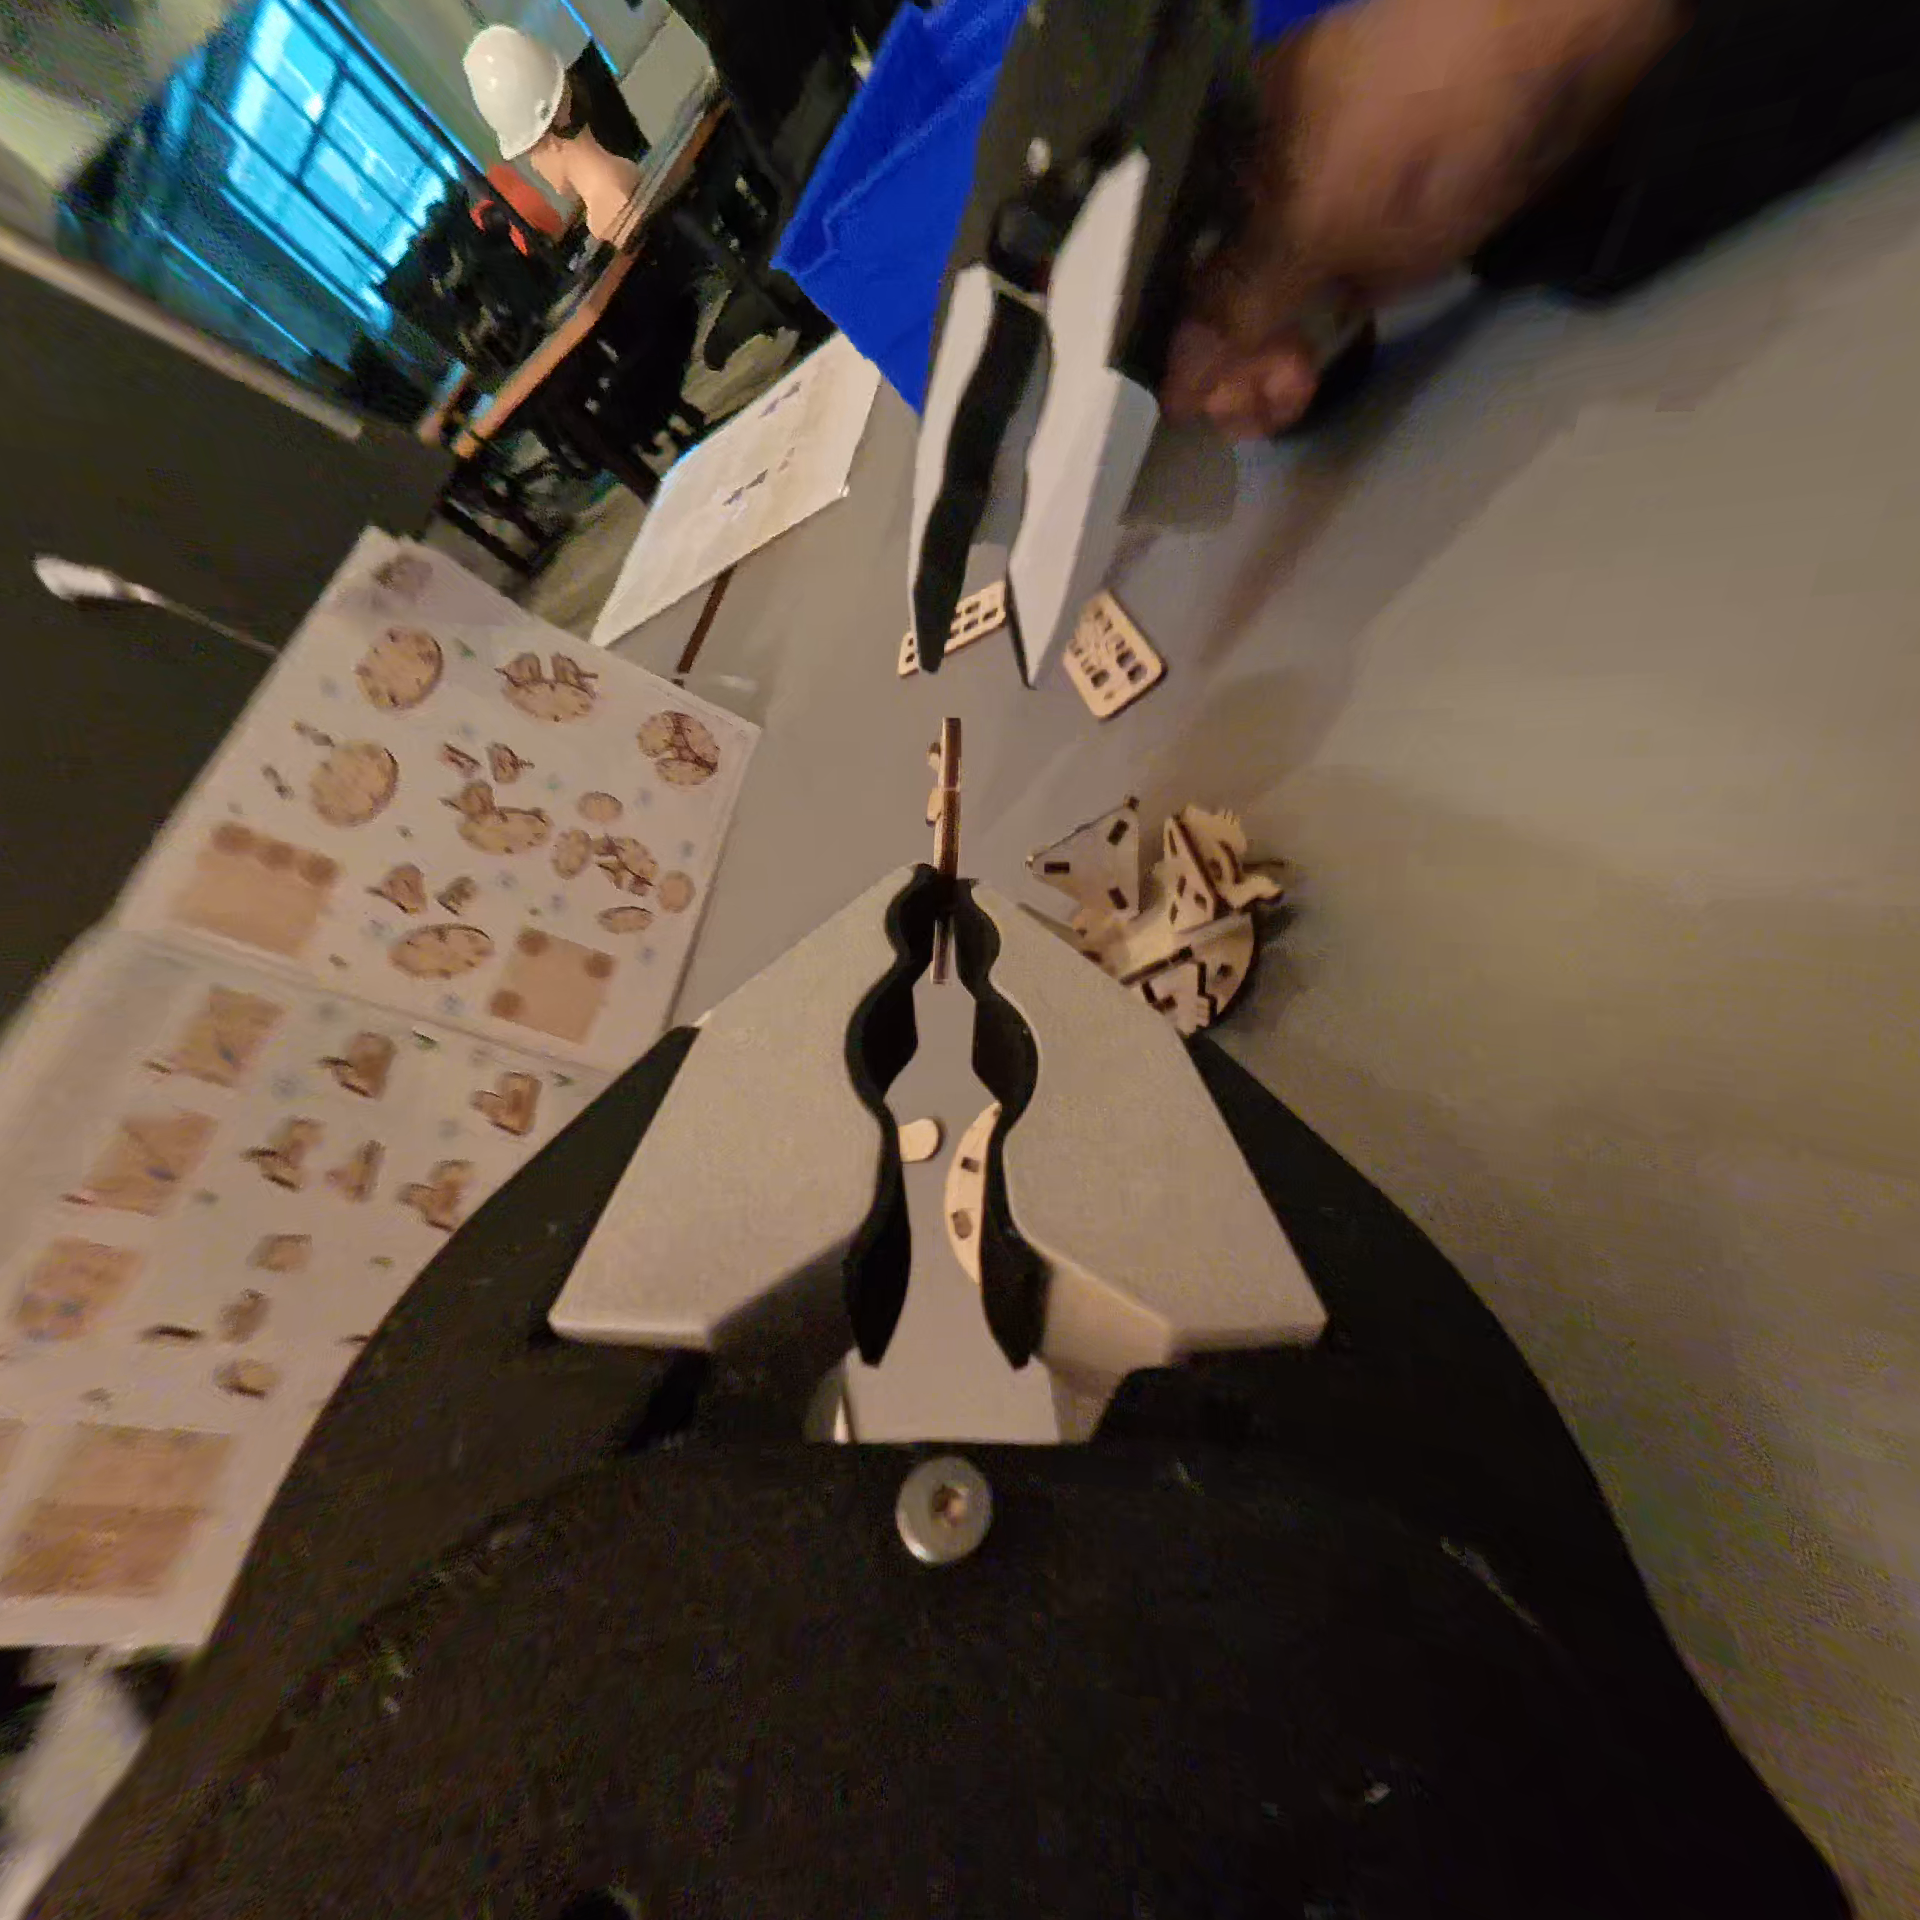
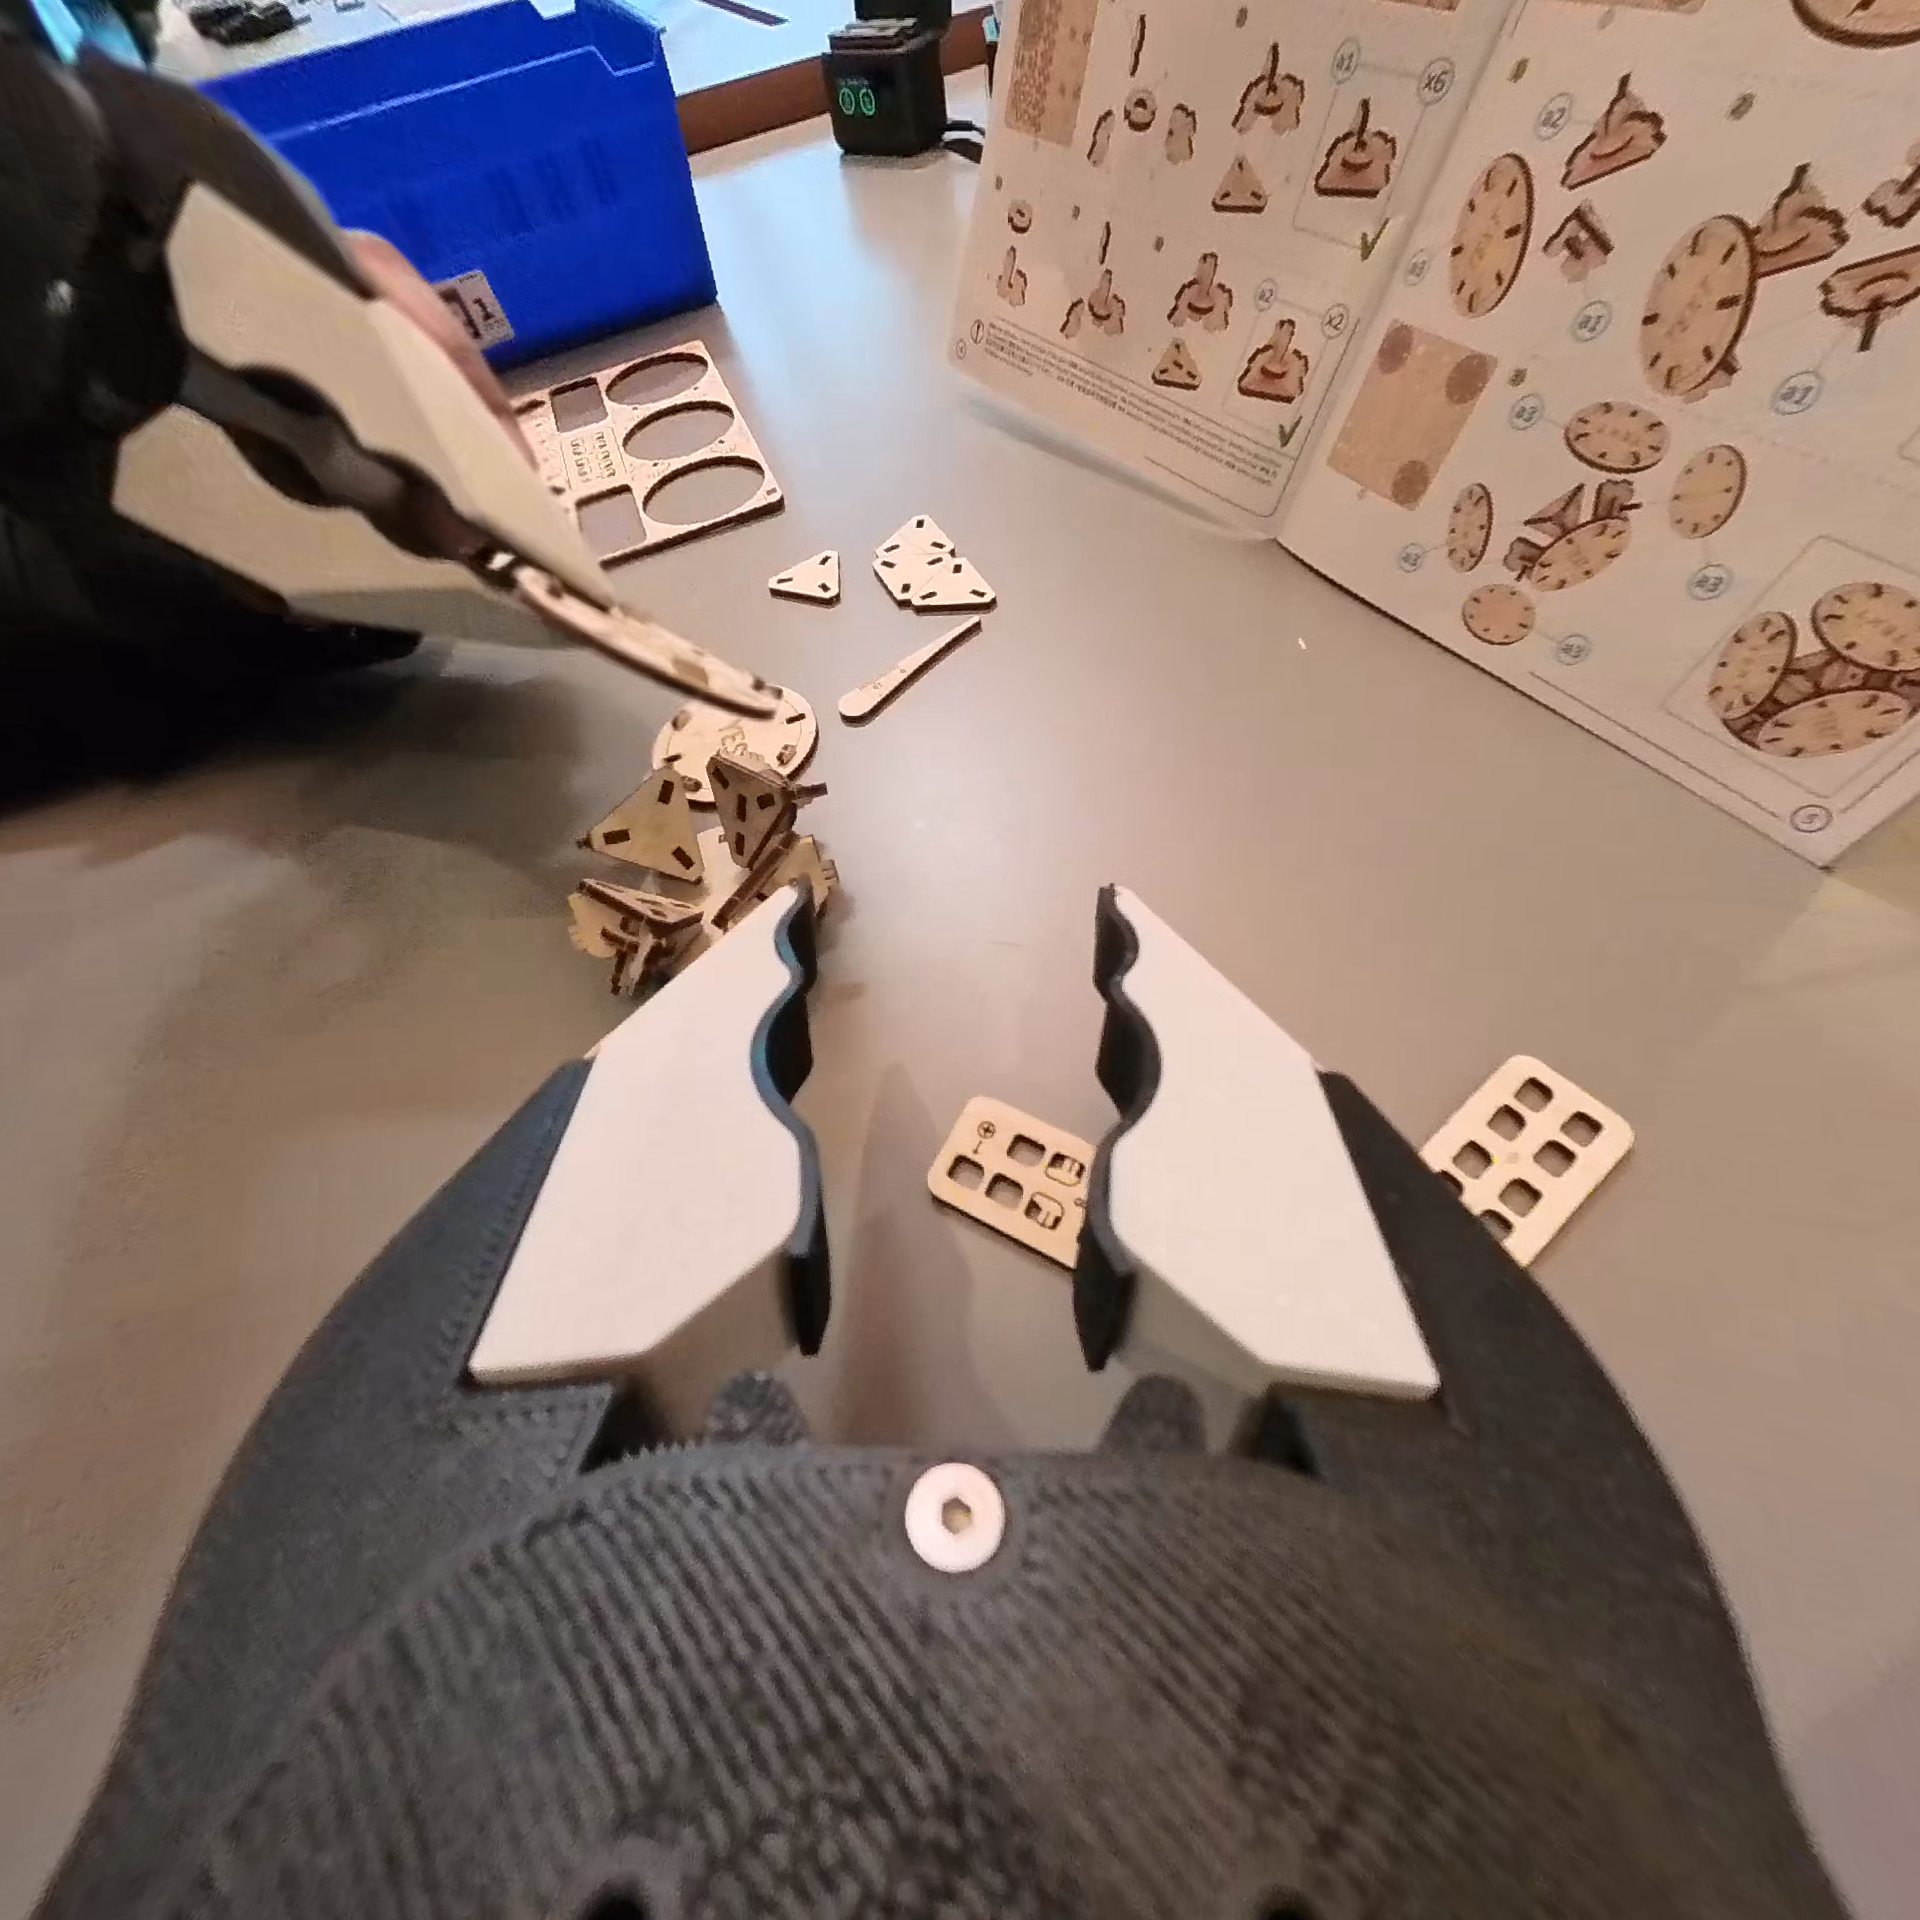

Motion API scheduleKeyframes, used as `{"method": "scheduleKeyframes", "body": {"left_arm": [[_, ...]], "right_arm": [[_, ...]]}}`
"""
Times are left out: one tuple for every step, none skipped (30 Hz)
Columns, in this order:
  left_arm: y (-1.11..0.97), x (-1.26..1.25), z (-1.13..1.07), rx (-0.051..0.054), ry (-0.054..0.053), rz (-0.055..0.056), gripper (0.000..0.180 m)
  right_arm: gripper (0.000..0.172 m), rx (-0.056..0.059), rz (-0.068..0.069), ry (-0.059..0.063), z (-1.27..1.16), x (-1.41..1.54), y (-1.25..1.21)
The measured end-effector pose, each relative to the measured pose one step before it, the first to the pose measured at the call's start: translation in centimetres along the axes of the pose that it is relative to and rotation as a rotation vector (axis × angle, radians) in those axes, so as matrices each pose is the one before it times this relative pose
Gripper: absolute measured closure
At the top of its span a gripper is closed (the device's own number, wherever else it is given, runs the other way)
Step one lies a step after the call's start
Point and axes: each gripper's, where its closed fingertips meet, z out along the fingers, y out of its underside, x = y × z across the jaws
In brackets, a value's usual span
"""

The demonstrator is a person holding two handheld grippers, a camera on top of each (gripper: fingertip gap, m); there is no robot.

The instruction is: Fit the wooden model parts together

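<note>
Fingers [image 1: 940,914] of my left gripper pinch a thin wooden disc [image 1: 945,800] edge-on, while my right fingers [image 2: 951,935] hang half-open and empty beside the wooden assembly [image 2: 686,883] on the bench [image 2: 1247,831].

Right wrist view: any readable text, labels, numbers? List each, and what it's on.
I don't transcribe writing, so these are the bearers only.
Open instruction booklet: printed step numbers and fine print, partly legible.
White label on the blue bin: partly covered.
Wooden disc on the table: one engraved word.
Wooden stick: engraving too small to read.
Black device: green-lit symbols, too small to read.
</note>
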Motion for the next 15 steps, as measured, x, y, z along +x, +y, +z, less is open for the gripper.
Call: {"method": "scheduleKeyframes", "body": {"left_arm": [[0.111,0.361,0.197,-0.0278,-0.0179,0.0751,0.180],[0.099,0.370,0.188,-0.0261,-0.0121,0.0625,0.180],[0.067,0.380,0.192,-0.0223,-0.0048,0.0499,0.180],[0.085,0.373,0.181,-0.0212,0.0007,0.0410,0.180],[0.084,0.309,0.144,-0.0179,0.0006,0.0341,0.180],[0.081,0.282,0.117,-0.0142,0.0033,0.0288,0.180],[0.103,0.187,0.084,-0.0124,0.0012,0.0232,0.180],[0.116,0.139,0.085,-0.0119,0.0000,0.0180,0.180],[0.048,0.019,0.037,-0.0054,-0.0052,0.0136,0.180],[-0.016,0.020,-0.004,0.0007,-0.0022,0.0081,0.180],[-0.014,0.007,0.006,0.0008,0.0002,0.0013,0.180],[-0.006,0.026,0.011,0.0010,0.0016,-0.0013,0.180],[0.028,0.023,-0.001,0.0006,0.0030,-0.0013,0.180],[0.026,0.044,-0.001,0.0000,0.0045,-0.0026,0.180],[0.014,0.048,-0.007,0.0010,0.0051,-0.0029,0.180]], "right_arm": [[0.119,0.0004,0.0009,0.0002,-0.011,0.010,-0.001],[0.119,0.0004,0.0000,0.0007,-0.002,0.009,-0.014],[0.119,-0.0002,-0.0006,0.0005,0.000,-0.002,0.004],[0.119,-0.0007,-0.0010,0.0005,0.003,-0.007,0.010],[0.120,-0.0008,-0.0015,0.0007,0.013,-0.007,0.018],[0.120,-0.0011,-0.0013,0.0003,0.013,-0.007,0.009],[0.120,-0.0011,-0.0011,0.0004,0.013,-0.008,0.009],[0.120,-0.0007,-0.0011,0.0003,0.013,-0.015,0.016],[0.120,-0.0006,-0.0008,0.0001,0.003,0.000,0.006],[0.120,-0.0007,-0.0005,-0.0004,0.009,-0.016,0.005],[0.120,-0.0008,0.0002,-0.0008,0.001,-0.019,0.009],[0.120,-0.0009,0.0003,-0.0010,0.011,-0.015,0.016],[0.120,-0.0006,-0.0003,-0.0001,0.008,0.000,0.003],[0.120,-0.0003,-0.0002,-0.0001,-0.002,0.000,0.004],[0.120,-0.0004,-0.0001,-0.0004,0.004,-0.012,0.003]]}}
